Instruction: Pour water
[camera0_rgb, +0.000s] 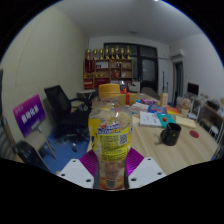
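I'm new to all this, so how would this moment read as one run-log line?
task: pour water | gripper: shut on bottle | bottle: upright, orange cap on | black mug: on table, beyond fingers

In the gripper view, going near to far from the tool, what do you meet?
Tool fingers pressing the clear plastic bottle with yellow label and orange cap → black mug on the wooden table → red shelf with trophies at the far wall.

Bottle (110, 140) w/ yellow label upright, clamped btwn gripper (110, 172) jaws, black mug (171, 133) on table (190, 152) beyond
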